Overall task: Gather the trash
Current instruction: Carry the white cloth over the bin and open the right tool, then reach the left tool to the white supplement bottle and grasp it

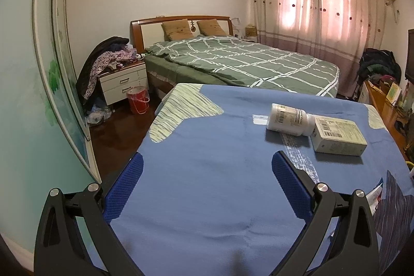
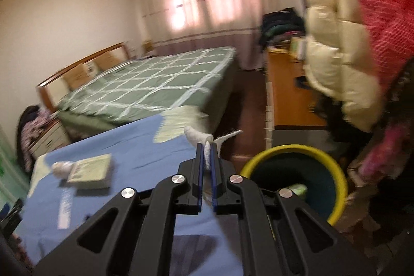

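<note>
My right gripper (image 2: 206, 146) is shut on a crumpled white tissue (image 2: 200, 137), whose ends stick out past the blue pads above the table's right edge. Just to its right and lower stands a bin with a yellow rim (image 2: 292, 148) and a dark inside holding a pale green scrap (image 2: 298, 190). My left gripper (image 1: 207, 162) stands open over the blue tablecloth (image 1: 207, 120) with nothing between its fingers. Beyond it, on the cloth, a white pill bottle (image 1: 289, 119) lies on its side against a pale flat box (image 1: 337, 137). In the blurred right wrist view the box (image 2: 90, 170) and bottle (image 2: 60, 168) appear at the left.
A green checked bed (image 1: 245, 61) fills the middle of the room. A nightstand (image 1: 124, 83) piled with clothes and a red bucket (image 1: 138, 100) stand left of it. A wooden desk (image 2: 287, 95) and hanging jackets (image 2: 341, 56) crowd the right side.
</note>
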